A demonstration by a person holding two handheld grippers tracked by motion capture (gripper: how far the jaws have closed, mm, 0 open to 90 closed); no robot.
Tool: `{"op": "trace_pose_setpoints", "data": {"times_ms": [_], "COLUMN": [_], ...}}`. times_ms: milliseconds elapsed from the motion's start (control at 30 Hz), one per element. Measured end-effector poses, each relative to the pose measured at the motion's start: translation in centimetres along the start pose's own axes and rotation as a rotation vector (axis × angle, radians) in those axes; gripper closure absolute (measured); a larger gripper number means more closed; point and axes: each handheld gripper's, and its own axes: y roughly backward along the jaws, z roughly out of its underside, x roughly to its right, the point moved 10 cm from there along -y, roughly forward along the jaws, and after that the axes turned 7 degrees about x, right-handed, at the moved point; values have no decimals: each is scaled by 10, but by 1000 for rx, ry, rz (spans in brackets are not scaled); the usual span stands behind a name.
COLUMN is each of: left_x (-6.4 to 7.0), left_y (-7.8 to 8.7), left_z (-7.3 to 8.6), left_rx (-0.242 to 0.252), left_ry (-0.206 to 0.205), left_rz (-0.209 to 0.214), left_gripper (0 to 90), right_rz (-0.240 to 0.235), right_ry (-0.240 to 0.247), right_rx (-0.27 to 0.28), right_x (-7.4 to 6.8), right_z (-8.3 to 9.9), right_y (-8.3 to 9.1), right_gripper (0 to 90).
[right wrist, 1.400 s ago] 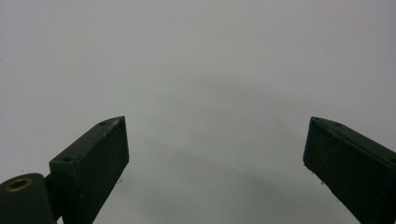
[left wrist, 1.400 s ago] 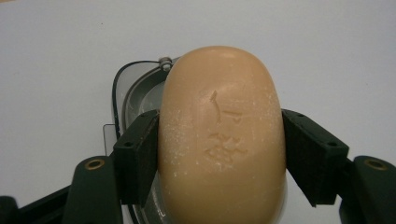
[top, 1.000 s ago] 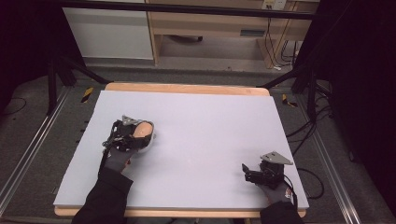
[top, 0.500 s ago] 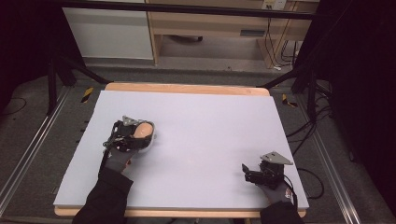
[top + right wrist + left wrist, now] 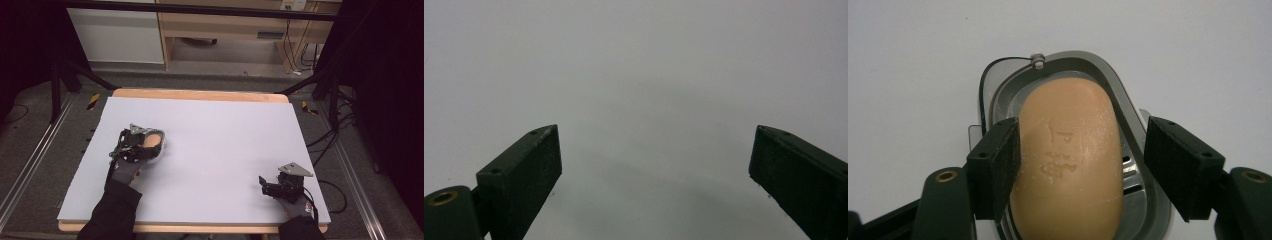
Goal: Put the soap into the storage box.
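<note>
Left gripper (image 5: pixel 1080 170) astride soap bar (image 5: pixel 1070 160) in grey dish (image 5: pixel 1128 130), near table's (image 5: pixel 225 125) left edge.
Jaws open, one pad apparently touching soap; right gripper (image 5: pixel 654 175) wide open, holding nothing.

In the left gripper view the soap's (image 5: pixel 1068 160) near end is cut off by the bottom edge, and the left jaw covers its flank. The dish (image 5: pixel 1143 165) under it shows just a rim and some slots. In the high view the left gripper (image 5: pixel 142 147) hides most of both, and the soap's stamp is too small to read.
</note>
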Motion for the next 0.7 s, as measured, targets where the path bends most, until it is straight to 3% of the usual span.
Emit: {"op": "trace_pose_setpoints", "data": {"times_ms": [267,700], "left_x": [0,12], "left_y": [1,28], "left_z": [-2,-17], "left_rx": [10,113], "left_ry": [-8,-7], "left_rz": [-3,59], "left_gripper": [291,280], "right_rz": [1,11], "right_ry": [0,-2], "right_rx": [0,-8], "right_x": [0,2], "right_z": [0,1], "right_y": [0,0], "right_gripper": [69,70]}}
